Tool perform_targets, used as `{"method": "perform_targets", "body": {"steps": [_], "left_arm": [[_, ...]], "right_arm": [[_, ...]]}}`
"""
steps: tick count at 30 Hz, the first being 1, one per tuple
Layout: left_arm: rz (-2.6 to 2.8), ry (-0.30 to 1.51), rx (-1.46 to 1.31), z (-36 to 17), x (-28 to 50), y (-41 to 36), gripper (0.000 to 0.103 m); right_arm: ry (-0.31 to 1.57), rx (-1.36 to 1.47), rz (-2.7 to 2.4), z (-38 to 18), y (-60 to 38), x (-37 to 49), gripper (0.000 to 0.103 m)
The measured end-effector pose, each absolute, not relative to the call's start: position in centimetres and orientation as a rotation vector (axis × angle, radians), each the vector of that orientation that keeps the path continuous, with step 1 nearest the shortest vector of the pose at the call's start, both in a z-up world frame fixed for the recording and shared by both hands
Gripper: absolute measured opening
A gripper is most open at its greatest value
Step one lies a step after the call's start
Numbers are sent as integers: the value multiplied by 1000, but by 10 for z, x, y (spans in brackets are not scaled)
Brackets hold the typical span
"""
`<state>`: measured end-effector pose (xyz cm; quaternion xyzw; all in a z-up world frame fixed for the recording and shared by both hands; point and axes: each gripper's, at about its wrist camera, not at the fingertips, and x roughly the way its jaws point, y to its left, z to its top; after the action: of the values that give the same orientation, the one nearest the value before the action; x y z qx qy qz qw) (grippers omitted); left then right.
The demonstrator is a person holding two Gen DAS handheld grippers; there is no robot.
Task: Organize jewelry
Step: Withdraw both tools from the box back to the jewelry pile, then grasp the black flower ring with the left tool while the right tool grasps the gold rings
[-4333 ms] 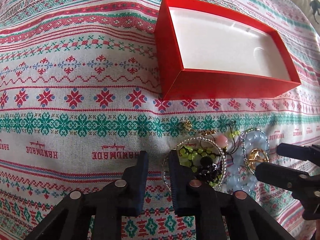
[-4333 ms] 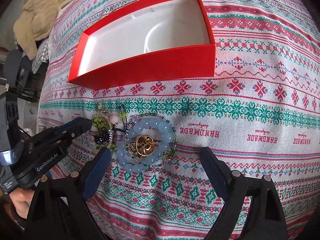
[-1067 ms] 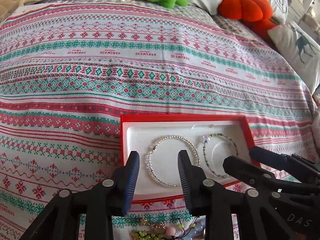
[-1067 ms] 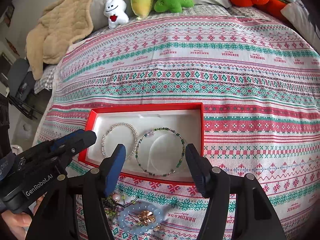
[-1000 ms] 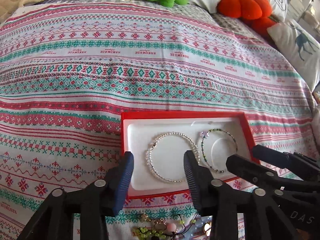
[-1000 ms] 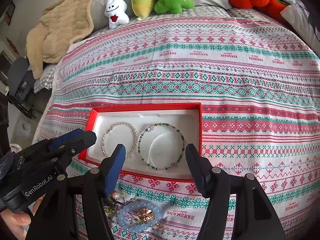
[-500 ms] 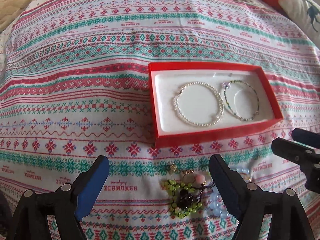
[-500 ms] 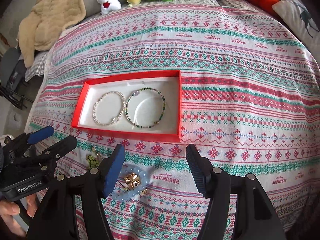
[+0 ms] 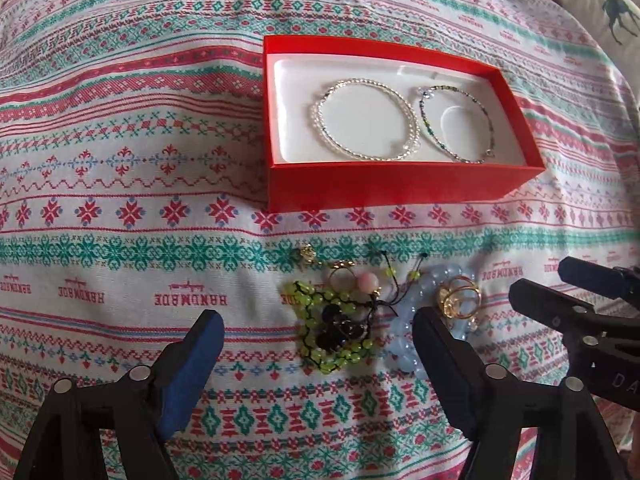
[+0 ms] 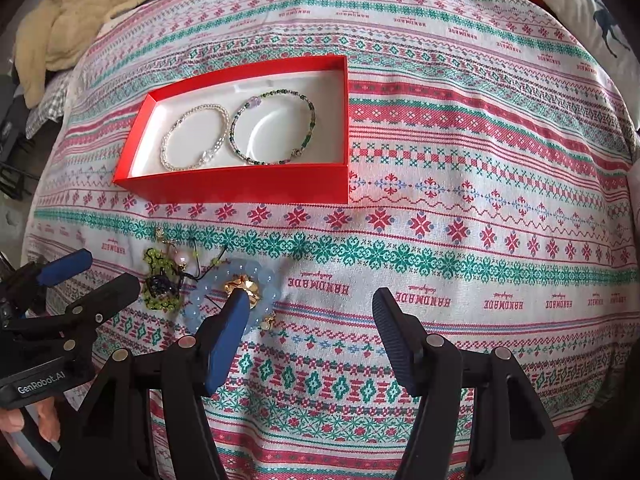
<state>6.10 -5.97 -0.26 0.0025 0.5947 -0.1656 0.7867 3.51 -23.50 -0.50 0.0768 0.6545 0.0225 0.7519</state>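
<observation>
Since the earliest pictures, the pearl bracelet (image 9: 366,120) and green bead bracelet (image 9: 456,122) left the pile and landed inside the red box (image 9: 400,188). Both grippers, left (image 9: 316,344) and right (image 10: 308,320), drew back from over the box toward the pile and spread wide.

bright daylight | soft shadows | sharp centre | strong fisheye bending | right-view corners black

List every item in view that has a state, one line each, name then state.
red box: open, no lid on it.
pearl bracelet: flat inside the box.
green beaded bracelet: flat inside the box, beside the pearl one.
green and black bracelet: bunched on the bedspread, outside the box.
pale blue bracelet: on the bedspread, outside the box.
gold rings: resting on the blue bracelet.
left gripper: open, empty.
right gripper: open, empty.
</observation>
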Motion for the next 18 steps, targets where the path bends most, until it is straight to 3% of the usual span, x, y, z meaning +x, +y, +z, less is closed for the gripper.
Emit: {"method": "perform_targets", "body": {"steps": [1,3,6,9,18], "left_arm": [[-372,1290,0,-4,60,-62,73],[-391,1306,2,-7,58,-69,57],[-404,1325,21,-12,59,-78,41],[-410,1337,18,-17,59,-82,29],[-368,1349,59,-29,63,-92,25]], "right_arm": [[1432,172,49,-6,-235,35,67],[1438,182,49,-6,-237,34,67],[1439,187,44,-7,-239,34,67],[1440,192,41,-8,-241,37,67],[1443,194,45,-8,-240,36,67]]}}
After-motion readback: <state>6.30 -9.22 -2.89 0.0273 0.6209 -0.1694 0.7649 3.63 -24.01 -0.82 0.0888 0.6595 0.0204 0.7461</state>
